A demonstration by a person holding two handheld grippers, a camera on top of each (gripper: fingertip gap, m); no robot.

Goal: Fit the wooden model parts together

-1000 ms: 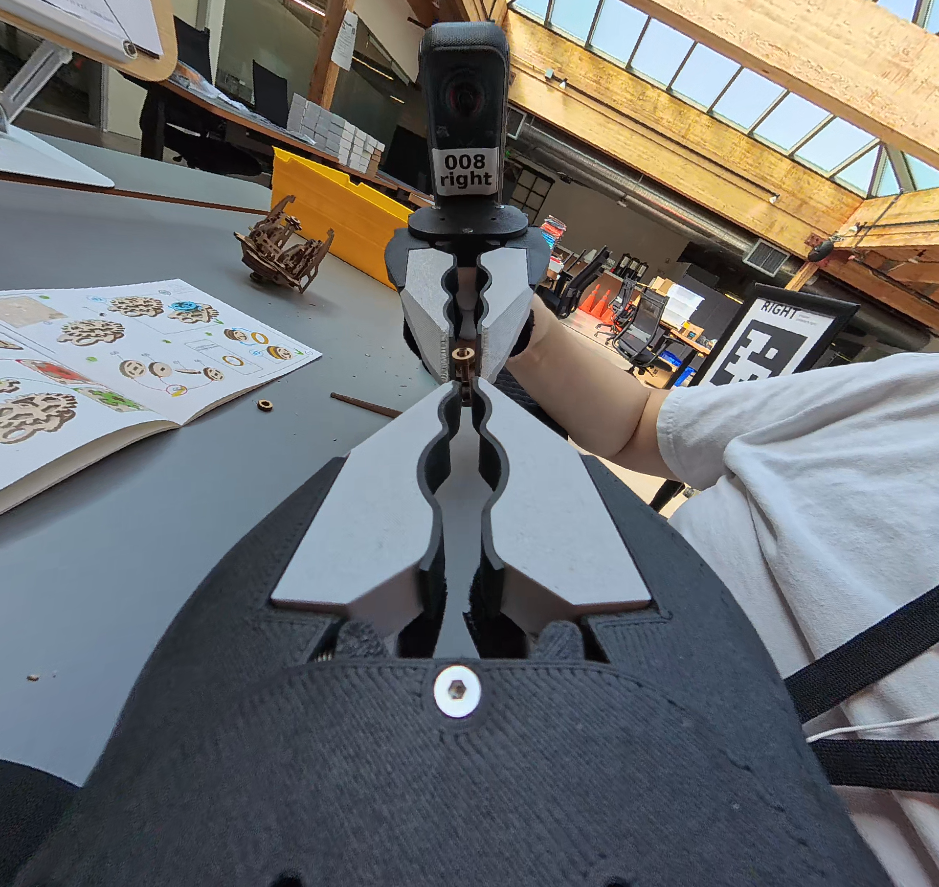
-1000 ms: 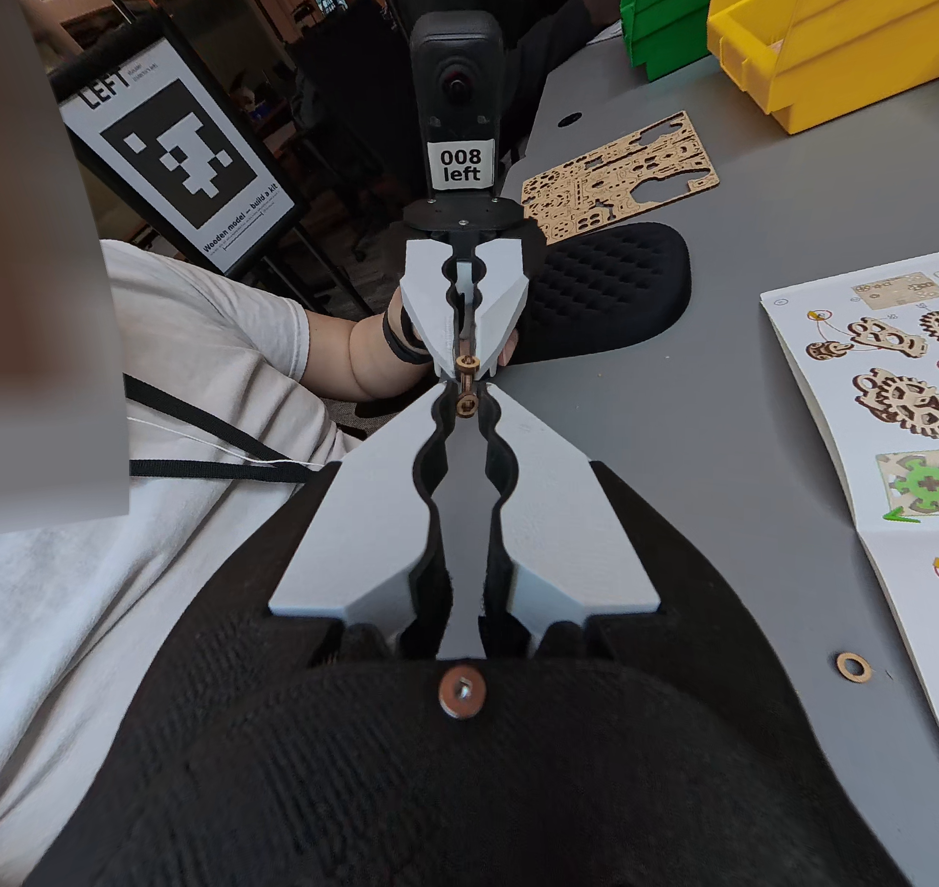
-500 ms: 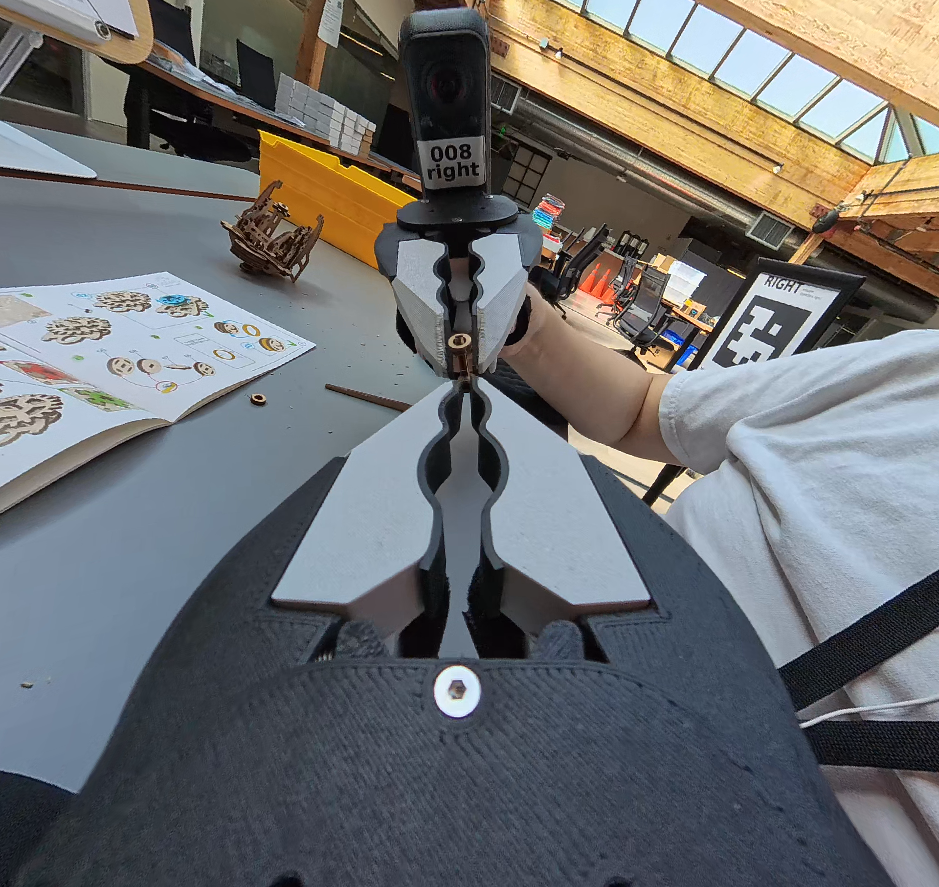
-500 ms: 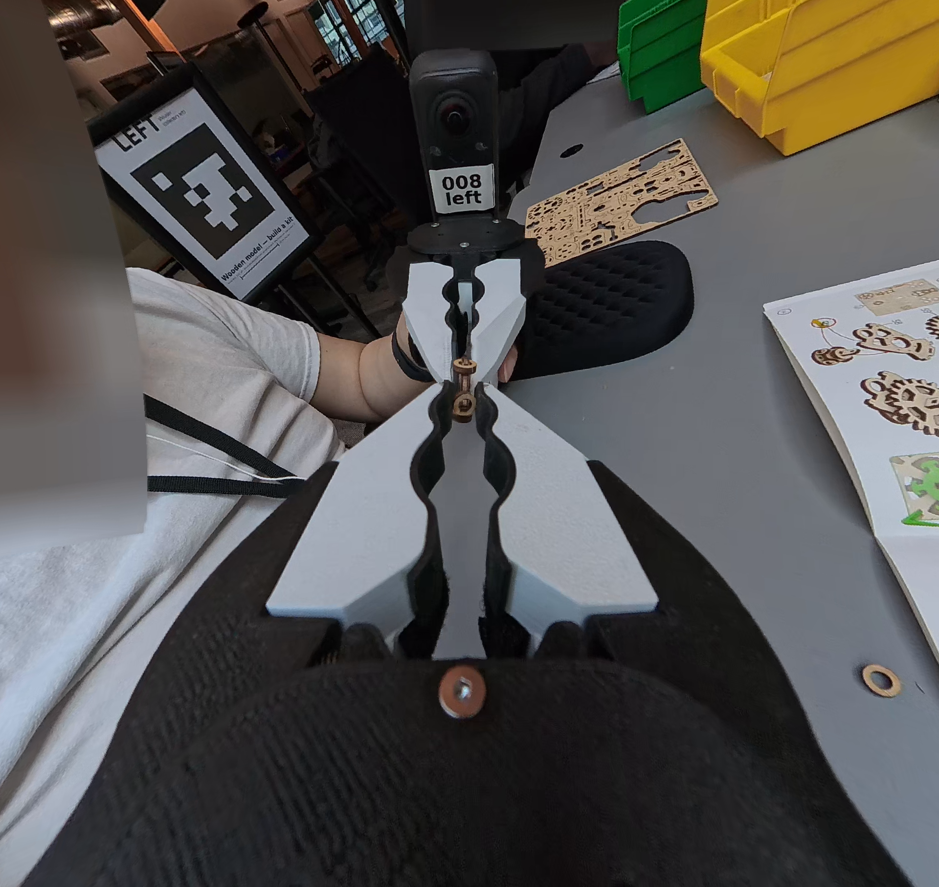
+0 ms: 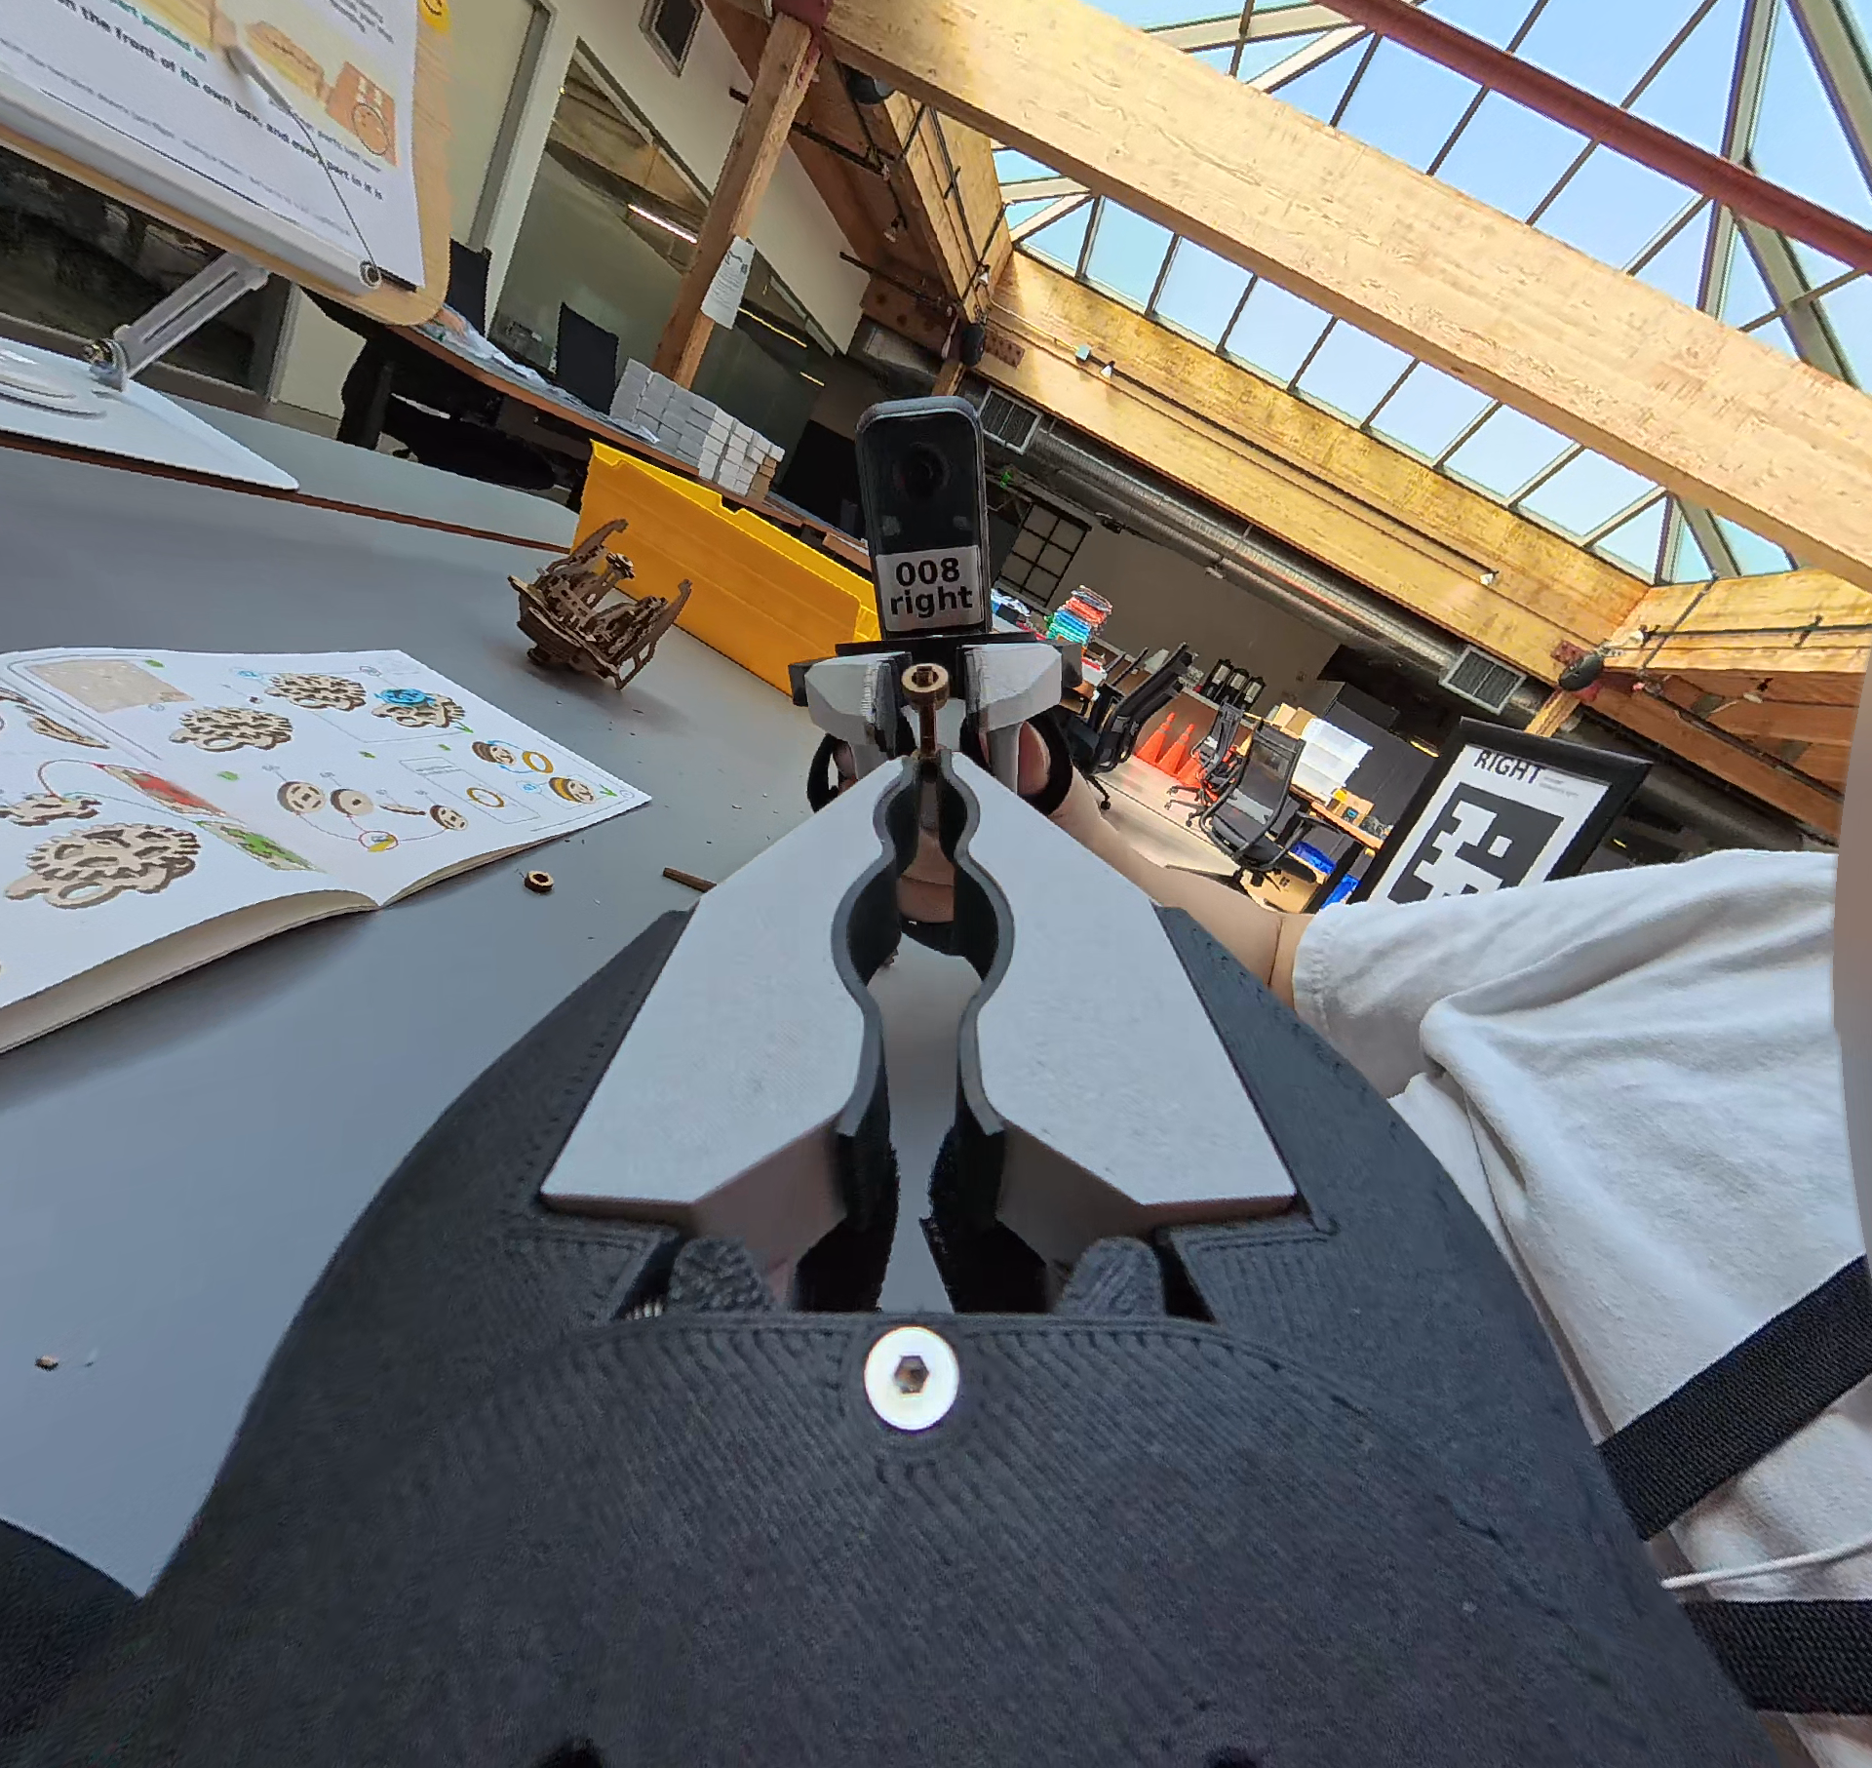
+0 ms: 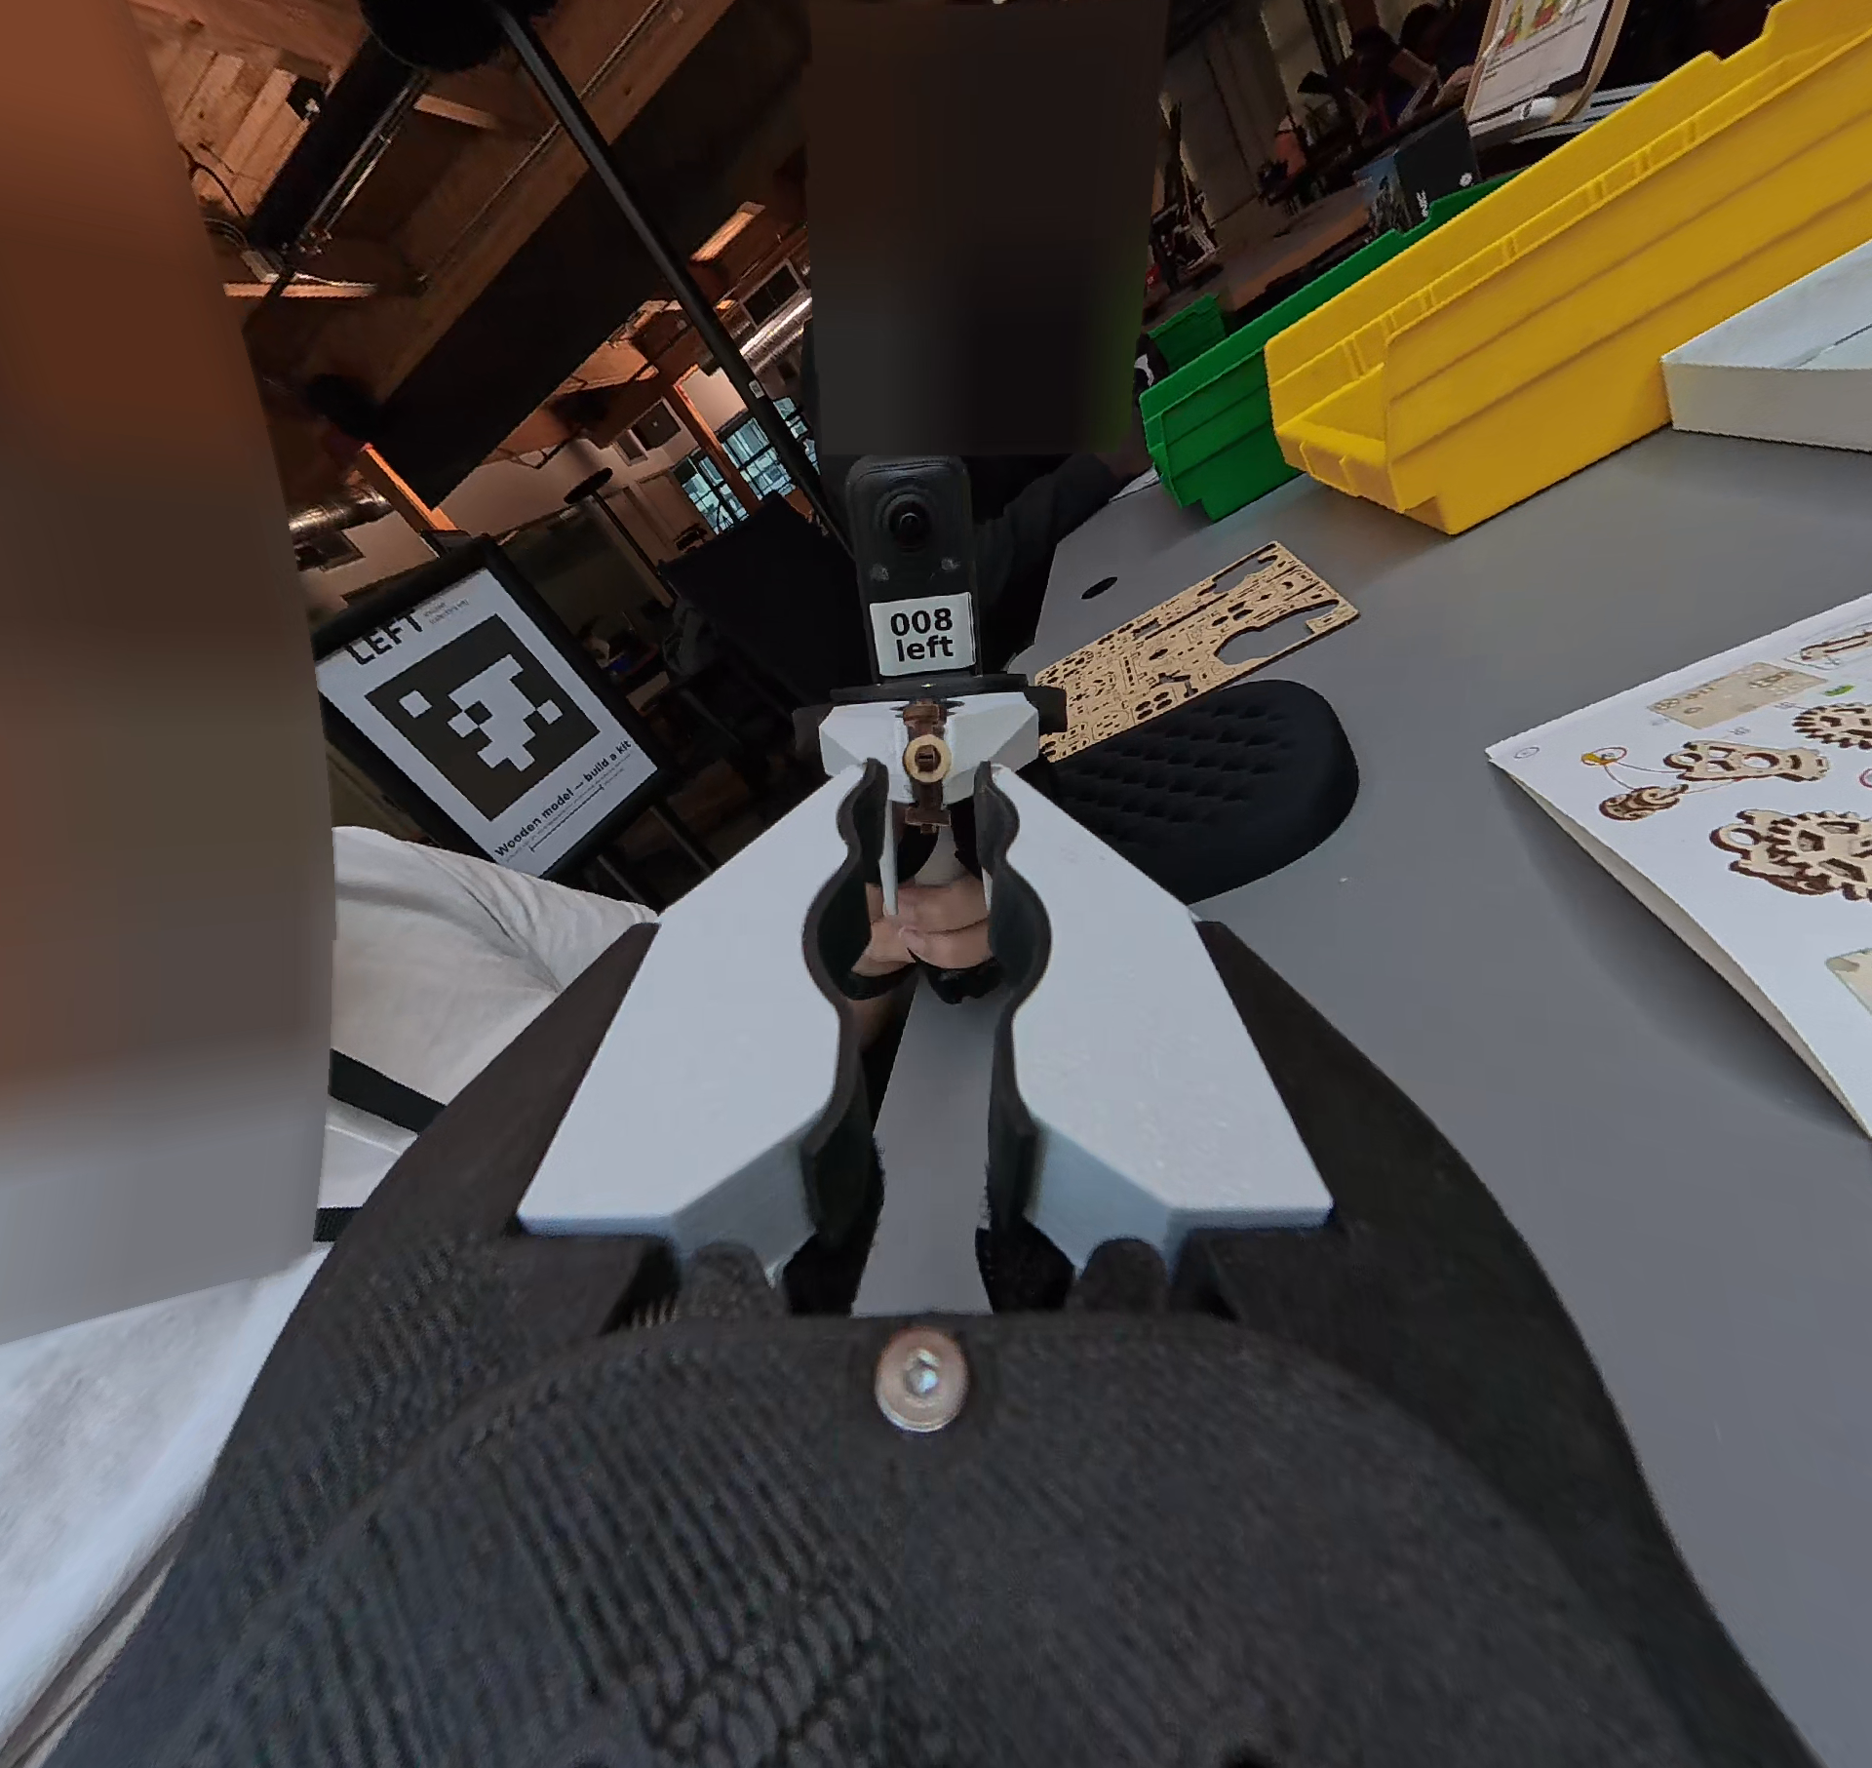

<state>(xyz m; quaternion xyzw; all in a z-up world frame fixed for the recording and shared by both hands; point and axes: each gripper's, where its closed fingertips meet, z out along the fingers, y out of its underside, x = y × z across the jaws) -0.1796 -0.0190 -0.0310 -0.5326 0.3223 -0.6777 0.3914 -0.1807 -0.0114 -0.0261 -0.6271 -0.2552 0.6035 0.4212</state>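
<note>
My left gripper [image 5: 924, 772] is shut on a thin wooden axle [image 5: 925, 721] that points up and away from it. A small wooden ring [image 5: 924, 678] sits on the axle's far end. My right gripper [image 6: 927, 787] faces the left one tip to tip. Its jaws stand apart on either side of the ring [image 6: 924, 759] without touching it. In the left wrist view the right gripper [image 5: 927, 691] shows end-on with the ring in its gap. In the right wrist view the left gripper [image 6: 924, 742] shows just behind the ring. Both are held above the grey table [image 5: 253, 1111].
An open instruction booklet [image 5: 304, 787] lies on the table, with a loose ring [image 5: 538, 879] and a stick [image 5: 689, 877] beside it. A part-built wooden model [image 5: 593, 610] stands before a yellow bin [image 5: 729, 564]. A cut-out wooden sheet [image 6: 1195, 645], black pad [image 6: 1195, 787] and green bin [image 6: 1216, 423] lie beyond. Both grippers' tips are close together, under 4 cm apart.
My right gripper has opened and let go of the ring, which now stays on the axle in my left gripper. Both grippers have tilted upward and drawn slightly apart.
</note>
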